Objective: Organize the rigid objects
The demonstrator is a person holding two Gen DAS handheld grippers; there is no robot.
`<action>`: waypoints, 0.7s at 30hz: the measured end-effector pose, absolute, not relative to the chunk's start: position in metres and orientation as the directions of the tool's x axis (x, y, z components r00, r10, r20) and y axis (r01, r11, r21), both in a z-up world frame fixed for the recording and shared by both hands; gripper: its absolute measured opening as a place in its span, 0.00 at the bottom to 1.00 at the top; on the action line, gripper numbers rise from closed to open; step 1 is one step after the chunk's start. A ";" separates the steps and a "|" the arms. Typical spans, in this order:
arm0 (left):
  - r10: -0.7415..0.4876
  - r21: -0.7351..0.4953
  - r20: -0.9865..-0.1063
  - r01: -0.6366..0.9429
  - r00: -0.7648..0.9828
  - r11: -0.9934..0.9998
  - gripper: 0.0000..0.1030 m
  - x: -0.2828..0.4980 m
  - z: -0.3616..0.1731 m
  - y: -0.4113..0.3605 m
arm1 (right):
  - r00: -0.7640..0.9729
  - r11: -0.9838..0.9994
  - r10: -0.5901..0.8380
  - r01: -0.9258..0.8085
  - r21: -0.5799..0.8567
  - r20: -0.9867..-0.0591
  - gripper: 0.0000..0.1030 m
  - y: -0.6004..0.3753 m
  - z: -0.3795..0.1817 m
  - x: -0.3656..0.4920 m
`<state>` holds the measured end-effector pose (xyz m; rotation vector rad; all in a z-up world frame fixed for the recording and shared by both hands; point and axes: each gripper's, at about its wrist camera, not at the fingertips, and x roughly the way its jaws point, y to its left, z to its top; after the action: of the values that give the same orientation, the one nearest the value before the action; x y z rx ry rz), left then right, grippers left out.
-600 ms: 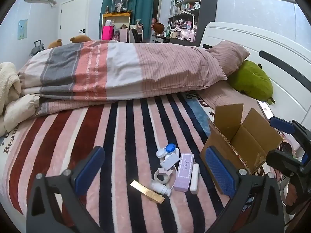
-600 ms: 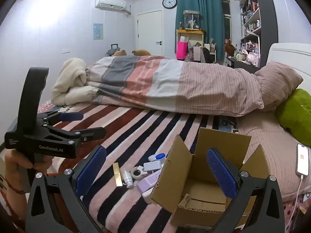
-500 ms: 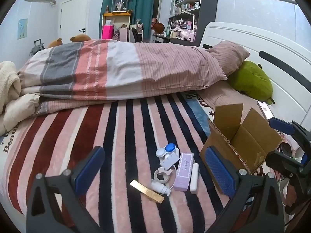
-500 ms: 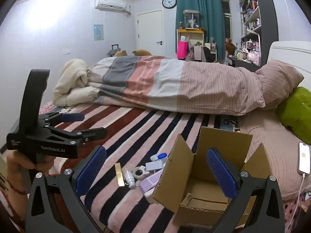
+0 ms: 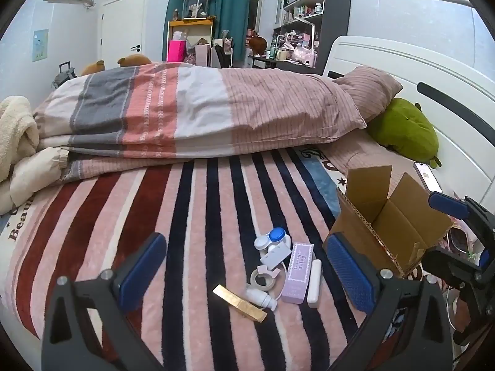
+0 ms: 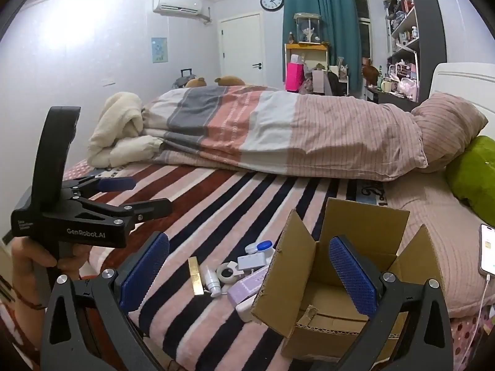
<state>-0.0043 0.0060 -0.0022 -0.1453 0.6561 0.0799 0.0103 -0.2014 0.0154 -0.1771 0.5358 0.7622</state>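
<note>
Several small rigid items lie in a cluster on the striped blanket: a blue-and-white lens case (image 5: 272,237), a lilac box (image 5: 298,273), a white stick (image 5: 314,284), a tape ring (image 5: 263,277), a small white bottle (image 5: 261,298) and a gold bar (image 5: 239,303). An open cardboard box (image 5: 386,225) stands just right of them. My left gripper (image 5: 246,273) hovers open above the cluster, holding nothing. My right gripper (image 6: 247,275) is open and bare over the near flap of the cardboard box (image 6: 340,278); the gold bar (image 6: 195,275) and bottle (image 6: 212,279) lie to its left.
A folded striped duvet (image 5: 201,117) fills the far half of the bed, with a green plush (image 5: 405,131) by the headboard. A phone (image 6: 487,253) on a cable lies right of the box. A hand (image 6: 34,262) holds the left gripper (image 6: 139,196).
The right wrist view has drifted very slightly, so the box and items sit a touch further right. Both grippers stay open.
</note>
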 end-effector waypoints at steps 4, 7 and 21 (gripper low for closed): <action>0.034 -0.104 -0.611 -0.123 0.791 0.987 1.00 -0.005 -0.002 0.008 | 0.595 0.716 0.611 -0.697 0.042 -0.522 1.00 -0.200 0.016 0.010; 0.036 -0.104 -0.610 -0.125 0.791 0.987 1.00 -0.005 -0.002 0.009 | 0.594 0.715 0.612 -0.698 0.043 -0.522 1.00 -0.199 0.015 0.009; 0.036 -0.105 -0.611 -0.126 0.791 0.986 1.00 -0.007 -0.003 0.010 | 0.592 0.717 0.610 -0.696 0.048 -0.527 1.00 -0.202 0.014 0.010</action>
<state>-0.0069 0.0104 -0.0032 -0.1430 0.6534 0.0877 0.0100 -0.2020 0.0136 -0.1694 0.5457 0.7634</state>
